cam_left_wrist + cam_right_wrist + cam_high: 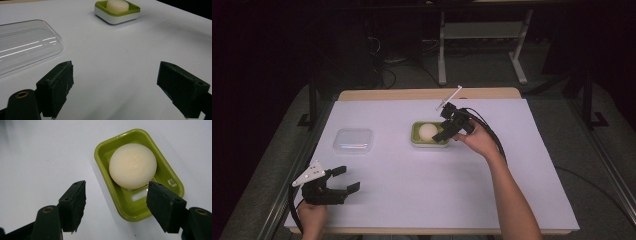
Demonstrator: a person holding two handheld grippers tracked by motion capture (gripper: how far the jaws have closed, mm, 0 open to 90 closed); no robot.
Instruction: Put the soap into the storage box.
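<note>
- Soap (132, 165), round and cream-coloured, lies in the green dish (113, 192) near the middle of our white-covered table (422, 180); in the right gripper view it sits toward one end of the dish, leaving the slotted floor bare at the other end.
- Our right gripper (443, 135) hangs just over the dish's near right edge, tilted down toward it. Its jaws stand apart with nothing between them: the soap lies beyond the pads, and neither pad presses on it or on the dish. In its own view, one jaw is over the bare table and the other over the dish's rim.
- Our left gripper (346, 179) is at the near left corner of the table, well apart from the dish, held low above the white surface. Its jaws are spread wide and carry nothing.
- Lid (353, 141), clear plastic and rectangular with rounded corners, lies flat on the table to the left of the dish, apart from it, between our left gripper and the table's far edge. In the left gripper view it shows just beyond one jaw, not touching it.
</note>
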